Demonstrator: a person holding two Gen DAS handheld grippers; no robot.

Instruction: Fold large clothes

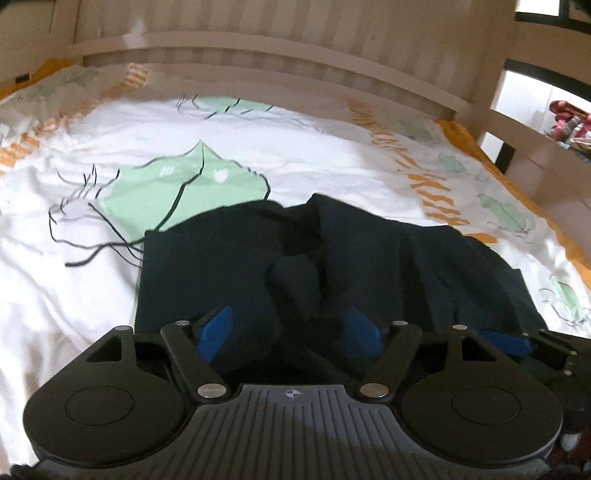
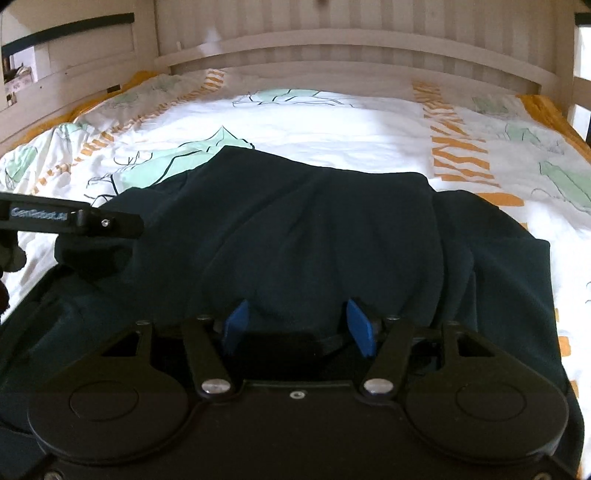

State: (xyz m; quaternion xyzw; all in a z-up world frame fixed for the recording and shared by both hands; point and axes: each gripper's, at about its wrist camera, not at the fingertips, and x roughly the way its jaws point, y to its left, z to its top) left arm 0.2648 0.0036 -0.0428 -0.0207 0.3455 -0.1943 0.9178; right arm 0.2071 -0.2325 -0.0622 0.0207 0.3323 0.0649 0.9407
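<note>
The left gripper [image 1: 291, 334] stands wide, cloth bunched loosely between its blue pads; the right gripper [image 2: 299, 326] is likewise wide, holding nothing. Closing now would likely pinch several layers, dragging the fold crooked. The dark garment [image 2: 317, 236] fills lower centre of both views, rumpled and partly folded on the patterned bedspread [image 1: 314, 147].

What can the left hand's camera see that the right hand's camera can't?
Only the left wrist view shows a heap of red and pink things beyond the bed rail, and the right gripper's blue finger beside it. Only the right wrist view shows the left gripper's black body and a dark strap on the left wall. Both share the dark navy garment, the white bedcover with green and orange print, the pale wooden slatted headboard, and open jaws.
</note>
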